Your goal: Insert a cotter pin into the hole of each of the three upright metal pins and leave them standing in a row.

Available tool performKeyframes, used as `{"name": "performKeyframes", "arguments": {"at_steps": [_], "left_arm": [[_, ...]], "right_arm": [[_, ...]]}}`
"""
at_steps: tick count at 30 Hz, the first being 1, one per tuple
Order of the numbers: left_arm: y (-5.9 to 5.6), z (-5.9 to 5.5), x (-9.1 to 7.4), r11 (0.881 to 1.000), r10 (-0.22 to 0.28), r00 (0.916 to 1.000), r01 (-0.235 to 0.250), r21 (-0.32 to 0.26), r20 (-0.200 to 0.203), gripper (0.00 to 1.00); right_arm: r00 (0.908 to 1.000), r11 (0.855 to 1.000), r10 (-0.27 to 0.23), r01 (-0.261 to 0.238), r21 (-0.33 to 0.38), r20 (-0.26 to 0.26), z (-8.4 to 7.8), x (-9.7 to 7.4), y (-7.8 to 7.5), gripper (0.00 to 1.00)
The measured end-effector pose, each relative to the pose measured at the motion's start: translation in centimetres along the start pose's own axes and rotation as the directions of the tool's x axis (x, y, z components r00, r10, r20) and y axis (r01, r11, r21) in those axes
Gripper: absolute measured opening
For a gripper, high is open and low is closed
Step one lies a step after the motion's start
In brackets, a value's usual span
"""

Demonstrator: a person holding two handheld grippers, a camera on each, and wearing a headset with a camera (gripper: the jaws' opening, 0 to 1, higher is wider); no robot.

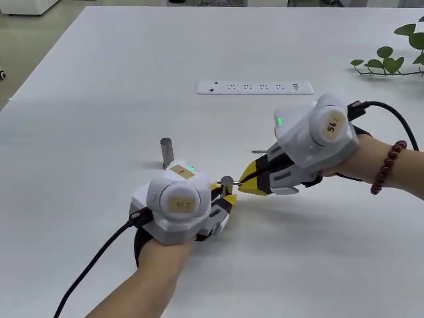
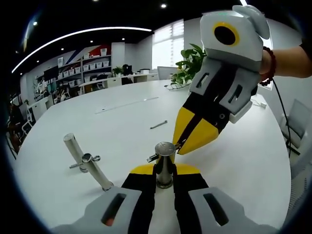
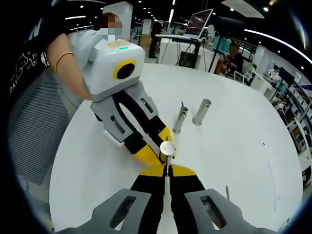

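Left tool [image 2: 165, 171] grips an upright pin [image 2: 165, 155] on the desk [image 2: 122, 124]. Right tool [image 3: 167, 168], closed on a cotter pin [image 2: 152, 158], holds it at the pin's hole.

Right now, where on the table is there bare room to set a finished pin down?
Free: the far-left table beyond the standing pin; the band between the power strip and the grippers; the near-right corner below the right gripper. Crowded: the centre, where it, gripping a cotter pin, and the left gripper meet at the held pin.
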State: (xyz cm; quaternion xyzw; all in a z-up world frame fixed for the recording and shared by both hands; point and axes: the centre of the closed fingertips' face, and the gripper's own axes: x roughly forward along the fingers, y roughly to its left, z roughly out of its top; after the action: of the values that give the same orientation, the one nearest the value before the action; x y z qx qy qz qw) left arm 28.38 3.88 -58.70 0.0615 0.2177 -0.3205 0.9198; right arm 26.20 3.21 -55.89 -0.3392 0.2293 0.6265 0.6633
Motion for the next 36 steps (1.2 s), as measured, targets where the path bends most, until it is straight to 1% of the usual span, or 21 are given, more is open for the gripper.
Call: {"name": "performKeyframes", "arguments": {"at_steps": [8,10,12,20,24,28,32,36], "left_arm": [[0.0,0.0,0.0,1.000,0.004,1.0000,-0.004,-0.008,0.000,0.10],[0.0,-0.1,0.0,1.000,0.001,1.0000,-0.001,-0.007,-0.002,0.10],[0.0,-0.1,0.1,1.000,0.002,1.0000,-0.002,-0.008,-0.002,0.10],[0.0,-0.1,0.0,1.000,0.012,0.9999,-0.012,-0.024,-0.003,0.10],[0.0,-0.1,0.0,0.999,0.017,0.9999,-0.017,-0.028,-0.003,0.10],[0.0,-0.2,0.0,0.999,0.025,0.9997,-0.025,-0.036,-0.004,0.10],[0.0,-0.2,0.1,0.999,0.029,0.9996,-0.030,-0.040,-0.005,0.10],[0.0,-0.2,0.1,0.999,0.032,0.9995,-0.032,-0.043,-0.007,0.10]], "right_arm": [[0.9998,1.000,-0.019,0.019,0.017,0.007,-0.4,0.2,-0.5,0.00],[0.9998,1.000,-0.018,0.018,0.022,0.003,-0.7,-0.1,-0.4,0.03],[0.9998,0.999,-0.022,0.022,0.026,0.004,-0.9,-0.3,-0.4,0.04],[0.9982,0.997,-0.056,0.055,0.052,0.021,-1.0,-1.4,-0.2,0.00],[0.9974,0.995,-0.068,0.066,0.068,0.025,-0.8,-1.2,-0.3,0.00],[0.9975,0.995,-0.063,0.061,0.080,0.031,-0.6,-0.9,-0.2,0.00],[0.9978,0.996,-0.060,0.058,0.073,0.028,-0.5,-0.4,0.0,0.00],[0.9981,0.996,-0.057,0.055,0.068,0.025,-0.7,-0.2,-0.2,0.00]]}}
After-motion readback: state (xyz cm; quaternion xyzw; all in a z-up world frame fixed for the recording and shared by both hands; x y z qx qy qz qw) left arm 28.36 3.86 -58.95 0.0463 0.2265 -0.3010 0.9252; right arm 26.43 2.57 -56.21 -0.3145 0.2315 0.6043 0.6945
